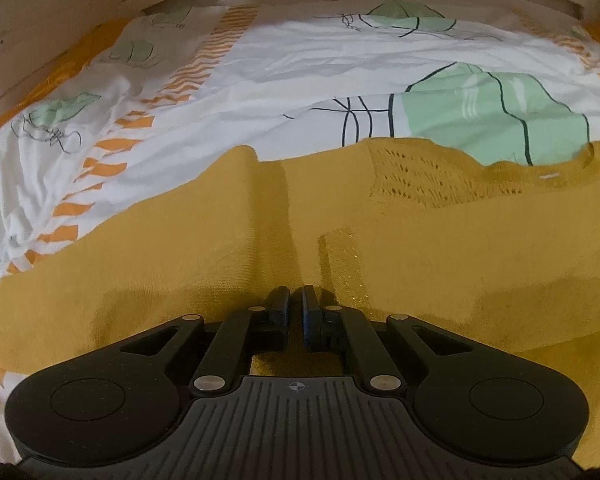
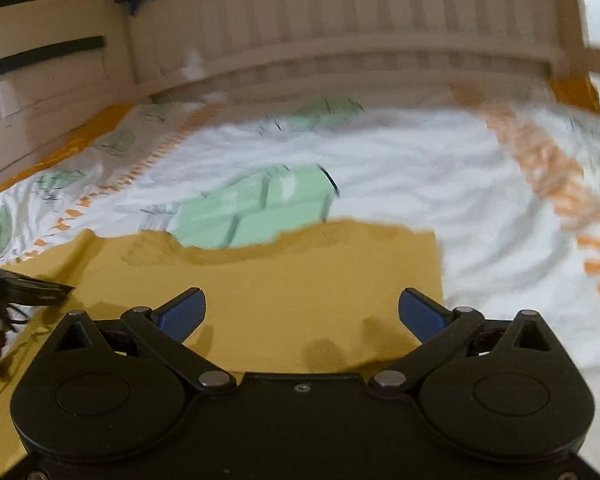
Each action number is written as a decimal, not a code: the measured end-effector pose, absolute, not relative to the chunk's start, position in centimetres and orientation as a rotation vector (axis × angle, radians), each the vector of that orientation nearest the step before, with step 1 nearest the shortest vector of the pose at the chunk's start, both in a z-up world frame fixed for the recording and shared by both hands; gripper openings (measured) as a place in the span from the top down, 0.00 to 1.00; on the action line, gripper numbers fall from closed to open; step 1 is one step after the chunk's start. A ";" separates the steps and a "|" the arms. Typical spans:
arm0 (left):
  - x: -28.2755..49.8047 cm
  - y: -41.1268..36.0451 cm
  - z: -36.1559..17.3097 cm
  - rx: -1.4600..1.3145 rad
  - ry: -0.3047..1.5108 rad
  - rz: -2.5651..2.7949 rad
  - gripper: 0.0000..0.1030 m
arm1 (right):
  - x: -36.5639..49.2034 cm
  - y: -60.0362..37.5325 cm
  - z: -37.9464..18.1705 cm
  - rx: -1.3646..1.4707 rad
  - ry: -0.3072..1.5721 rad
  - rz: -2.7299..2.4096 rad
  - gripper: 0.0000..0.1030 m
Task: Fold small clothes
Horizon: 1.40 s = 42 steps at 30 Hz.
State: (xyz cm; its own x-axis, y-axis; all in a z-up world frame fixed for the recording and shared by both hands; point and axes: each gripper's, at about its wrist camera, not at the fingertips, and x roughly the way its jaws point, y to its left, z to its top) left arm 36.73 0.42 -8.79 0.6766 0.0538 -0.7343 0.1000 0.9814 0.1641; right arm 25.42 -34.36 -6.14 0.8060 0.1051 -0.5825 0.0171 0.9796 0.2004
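White patterned bedsheet (image 1: 300,64) (wooden slatted frame (image 2: 340,20) behind) bears mustard garment (image 1: 180,248).

Right wrist view smeared by motion blur, mustard garment (image 2: 284,280) cut off at left edge

The left hand-held gripper (image 1: 296,294) points steeply downward, its two dark fingers (image 1: 278,308) drawn nearly together with only a thin slit between the tips. The right hand-held gripper (image 2: 302,306) tilts down less sharply, its blue-padded fingers (image 2: 182,314) spread wide apart, nothing between them.
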 end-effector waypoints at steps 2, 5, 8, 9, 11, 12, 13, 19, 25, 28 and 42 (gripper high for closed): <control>36.8 0.7 -8.7 0.176 0.832 -0.032 0.94 | 25.8 -35.3 -8.0 0.246 0.736 0.025 0.00; 36.9 0.9 -8.7 0.164 0.831 -0.039 0.94 | 25.2 -35.3 -7.6 0.239 0.725 0.019 0.00; 36.9 1.2 -8.7 0.144 0.827 -0.048 0.93 | 24.5 -35.1 -6.0 0.244 0.690 0.027 0.00; 36.9 1.5 -8.6 0.127 0.827 -0.058 0.93 | 24.4 -35.0 -5.5 0.255 0.679 0.038 0.00; 36.7 2.2 -8.4 0.079 0.828 -0.081 0.84 | 24.2 -34.5 -4.7 0.261 0.657 0.068 0.00; 36.7 2.7 -8.2 0.044 0.831 -0.095 0.79 | 24.1 -34.0 -4.4 0.251 0.649 0.084 0.00; 36.5 3.1 -8.1 0.016 0.834 -0.110 0.67 | 24.4 -33.5 -4.4 0.241 0.647 0.097 0.00; 35.3 5.0 -7.3 -0.076 0.853 -0.199 0.46 | 24.5 -30.8 -4.4 0.250 0.666 0.222 0.00; 33.1 9.4 -4.7 -0.122 0.794 -0.148 0.40 | 24.4 -28.7 -5.0 0.288 0.702 0.311 0.00; 32.5 12.6 -3.9 -0.145 0.784 -0.084 0.36 | 24.5 -28.2 -5.5 0.333 0.723 0.341 0.00; 31.9 29.1 -6.0 -0.438 0.777 0.330 0.36 | 23.9 -25.7 -5.6 0.308 0.721 0.411 0.00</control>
State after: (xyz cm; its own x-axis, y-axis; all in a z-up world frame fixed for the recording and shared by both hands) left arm 31.95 29.06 -5.99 0.6699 0.1251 -0.7319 -0.4405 0.8605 -0.2560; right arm 23.89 -25.71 -5.61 0.6772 0.4632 -0.5716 -0.2553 0.8766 0.4079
